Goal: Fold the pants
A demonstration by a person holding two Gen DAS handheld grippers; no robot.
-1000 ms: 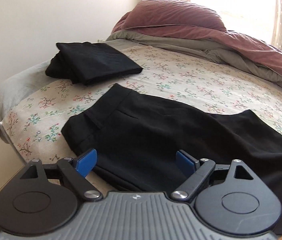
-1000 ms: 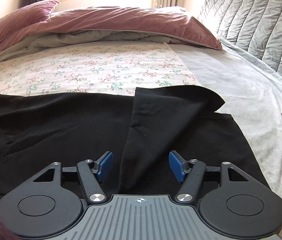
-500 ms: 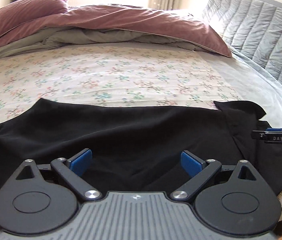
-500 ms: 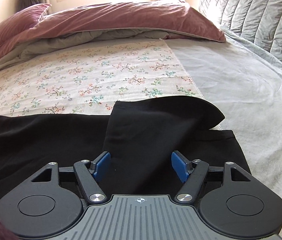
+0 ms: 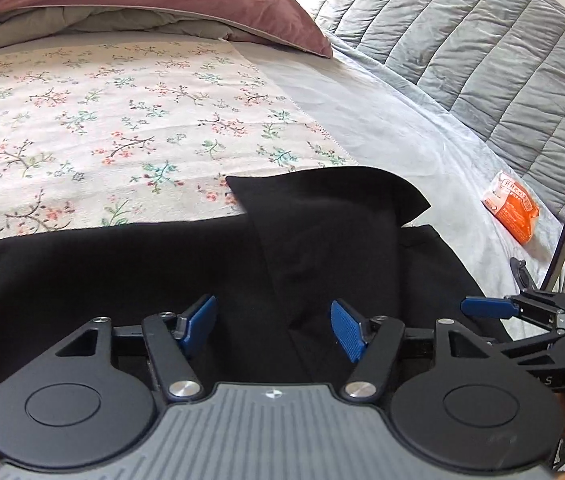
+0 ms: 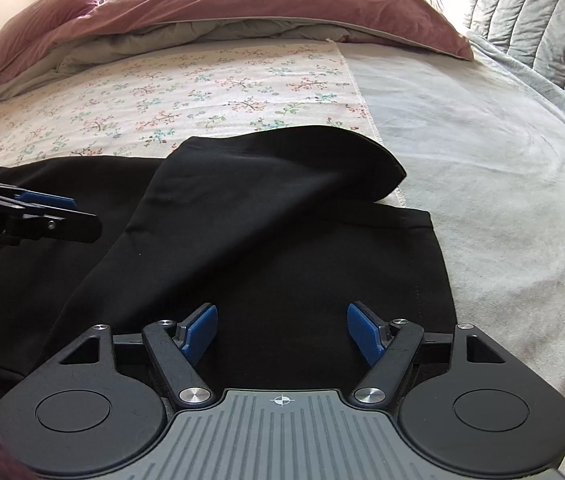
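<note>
Black pants point(image 6: 282, 220) lie stretched across the near side of the bed, and one leg end point(image 5: 322, 216) is flipped back over the other in a crooked flap. My left gripper point(image 5: 274, 330) hovers over the edge of that flap. Its jaws are closing, and the blue pads press on nothing. It shows at the left of the right wrist view as the left gripper point(image 6: 42, 204). My right gripper point(image 6: 282, 334) stands open above the lower leg near the hem, nothing between its pads. In the left wrist view the right gripper point(image 5: 494, 306) sits close at the right.
The pants rest on a floral sheet point(image 5: 102, 128) beside a grey blanket point(image 6: 482, 152). A pink duvet point(image 6: 262, 4) is heaped at the back and a quilted grey cover point(image 5: 482, 48) is on the right. An orange packet point(image 5: 512, 214) lies by the bed edge.
My left gripper has swung from the waistband end across the pants to the leg ends, and its jaws have narrowed. My right gripper has moved right and lower over the hem.
</note>
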